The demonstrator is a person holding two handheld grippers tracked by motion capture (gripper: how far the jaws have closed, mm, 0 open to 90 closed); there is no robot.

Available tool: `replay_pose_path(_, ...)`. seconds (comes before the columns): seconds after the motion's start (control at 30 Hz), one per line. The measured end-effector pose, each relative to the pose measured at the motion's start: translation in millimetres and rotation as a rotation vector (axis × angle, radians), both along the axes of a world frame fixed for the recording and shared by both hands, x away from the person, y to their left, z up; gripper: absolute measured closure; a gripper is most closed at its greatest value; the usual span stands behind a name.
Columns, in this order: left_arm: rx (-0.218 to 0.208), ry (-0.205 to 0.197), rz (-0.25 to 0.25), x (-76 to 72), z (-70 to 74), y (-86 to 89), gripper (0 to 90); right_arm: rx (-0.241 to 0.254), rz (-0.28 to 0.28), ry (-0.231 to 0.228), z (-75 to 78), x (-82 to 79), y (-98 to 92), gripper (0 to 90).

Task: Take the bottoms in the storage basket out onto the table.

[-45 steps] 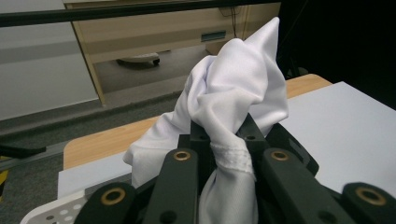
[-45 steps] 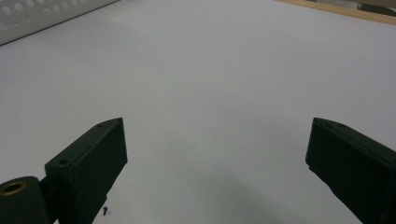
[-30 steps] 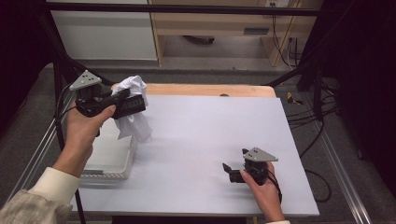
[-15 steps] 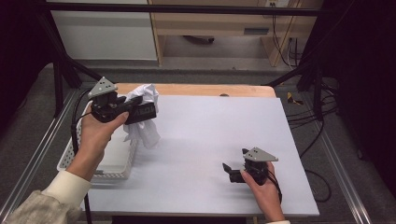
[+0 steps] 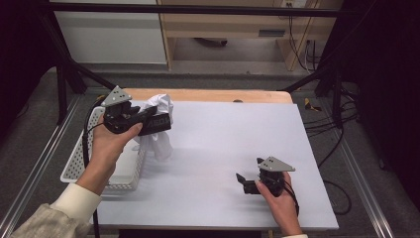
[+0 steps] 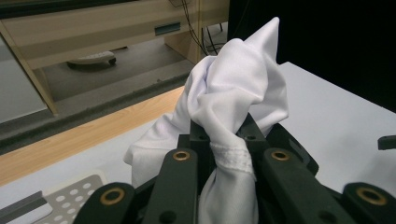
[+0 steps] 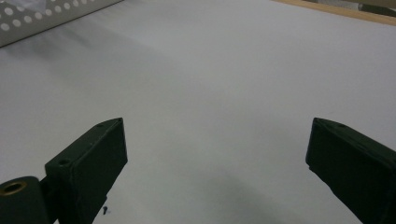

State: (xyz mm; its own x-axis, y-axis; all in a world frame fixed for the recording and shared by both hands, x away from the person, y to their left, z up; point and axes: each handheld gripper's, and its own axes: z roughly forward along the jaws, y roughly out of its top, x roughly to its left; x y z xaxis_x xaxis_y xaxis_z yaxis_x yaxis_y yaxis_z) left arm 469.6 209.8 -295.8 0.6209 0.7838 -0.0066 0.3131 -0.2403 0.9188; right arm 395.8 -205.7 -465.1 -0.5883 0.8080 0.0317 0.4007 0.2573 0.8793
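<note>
Taking the white perforated basket (image 5: 81,166) at the tabletop's (image 5: 237,148) left edge as the landmark: nearest the person, well to the basket's right, the right tool (image 5: 246,182) rests low on the grey surface with its jaws standing wide apart and nothing between them (the right gripper view shows bare tabletop in the gap). Farther off, above the basket's far right corner, the left tool (image 5: 161,123) is clamped on a bunched white cloth (image 5: 159,106); in the left gripper view a hemmed fold is squeezed between its jaws and the rest billows up and hangs free.

The step in hand looks like carrying the cloth out of the basket to the open tabletop. To do it well, I would keep the pinch firm on that gathered fold, lift high enough that the hanging tail clears the basket's rim, and carry it well to the basket's right before lowering. The idle right tool is well placed to catch a loose corner once the cloth touches down, so it can be spread.

Some pale lettering sits on the left tool's dark body, too blurred to read; no other brand or label is legible.
</note>
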Motion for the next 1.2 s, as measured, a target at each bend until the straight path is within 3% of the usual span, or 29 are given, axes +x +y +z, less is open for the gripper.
replay_pose_path(0.37, 0.003, 0.016, -0.041, -2.8, -8.1, -16.2, 79.9, 0.001, 0.0, -0.001, 0.4, -0.2, -0.2, 5.5)
replay_pose_path(0.8, 0.01, 0.067, -0.073, -4.4, -32.8, -31.1, 79.9, 0.001, 0.004, -0.005, 0.8, 0.0, -0.2, 5.5)
replay_pose_path(1.2, 0.056, 0.121, -0.111, -8.1, -60.0, -44.8, 79.7, 0.001, 0.003, -0.007, 1.0, 0.0, -0.4, 5.5)
